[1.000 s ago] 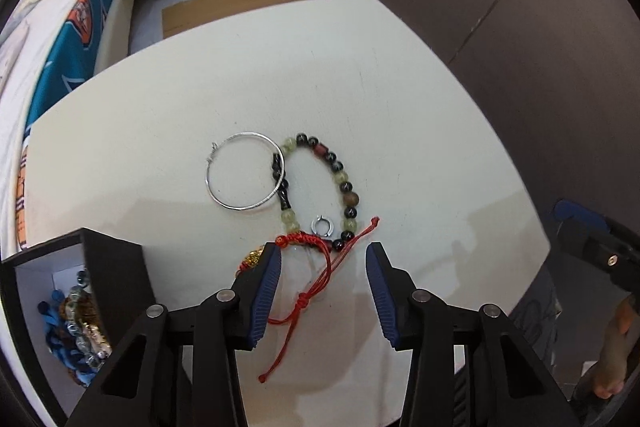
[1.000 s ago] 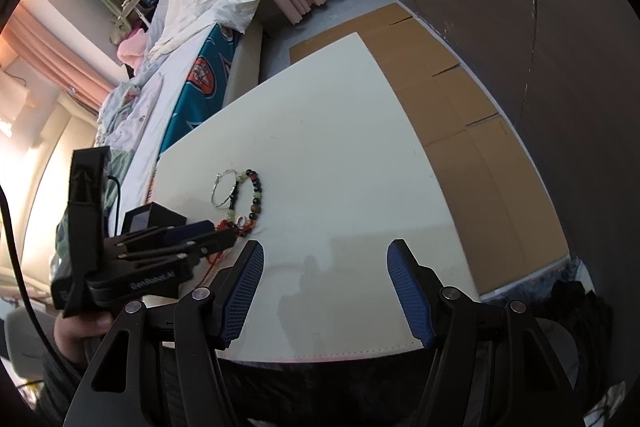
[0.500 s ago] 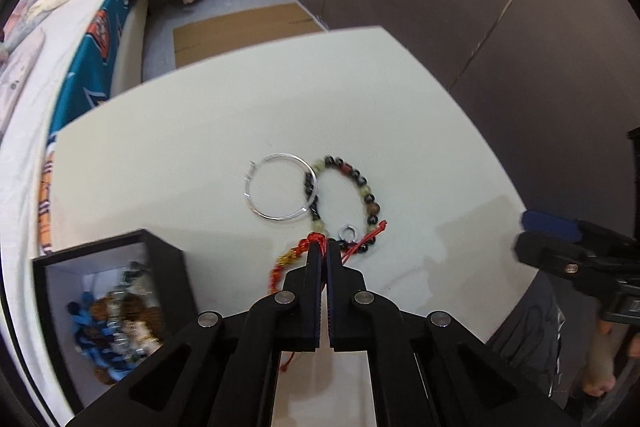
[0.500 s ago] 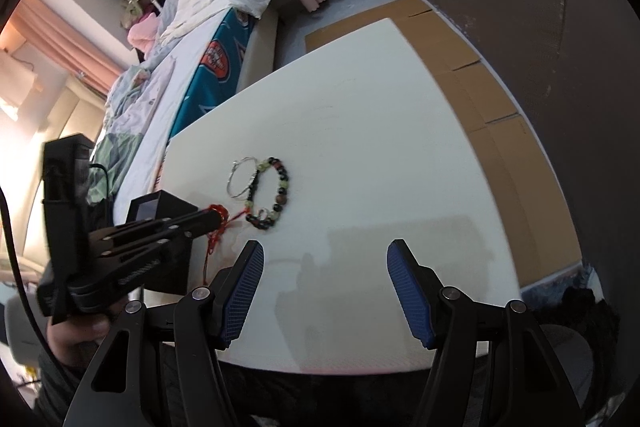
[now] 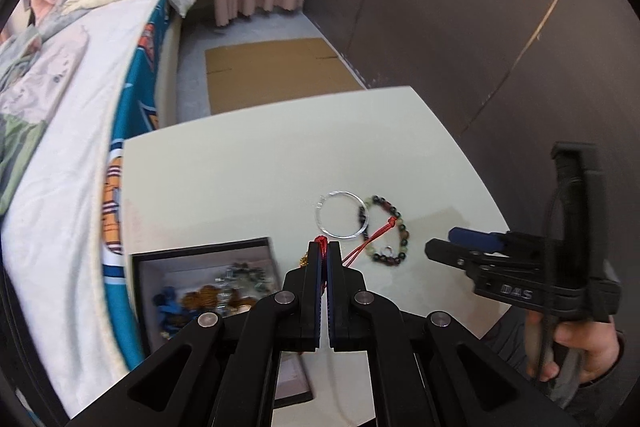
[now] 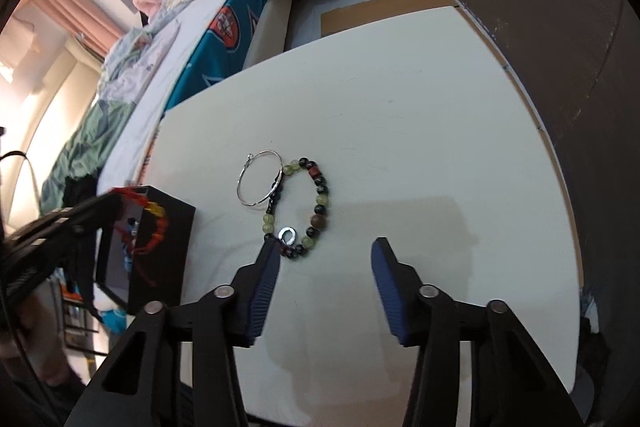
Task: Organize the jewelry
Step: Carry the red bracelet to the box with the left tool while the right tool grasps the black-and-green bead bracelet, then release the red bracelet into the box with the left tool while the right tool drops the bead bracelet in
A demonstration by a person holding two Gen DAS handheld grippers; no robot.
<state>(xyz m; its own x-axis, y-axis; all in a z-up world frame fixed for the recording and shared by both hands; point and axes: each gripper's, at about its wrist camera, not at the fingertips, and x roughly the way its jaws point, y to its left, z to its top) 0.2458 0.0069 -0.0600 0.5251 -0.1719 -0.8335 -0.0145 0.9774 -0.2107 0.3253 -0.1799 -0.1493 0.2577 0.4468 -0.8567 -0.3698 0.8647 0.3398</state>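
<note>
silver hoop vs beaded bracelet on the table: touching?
Touching. The right wrist view shows the silver hoop with its rim lying across the dark beads of the beaded bracelet, no gap between them; the left wrist view shows the same overlap.

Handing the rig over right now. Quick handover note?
Left gripper: shut on the red cord bracelet, lifted by the black jewelry box.
Right gripper: open, just been closing, empty, by the green-and-black beaded bracelet.
On the white table: beaded bracelet, thin silver hoop, small silver ring.
Done: several pieces boxed.
Left: box those.
</note>
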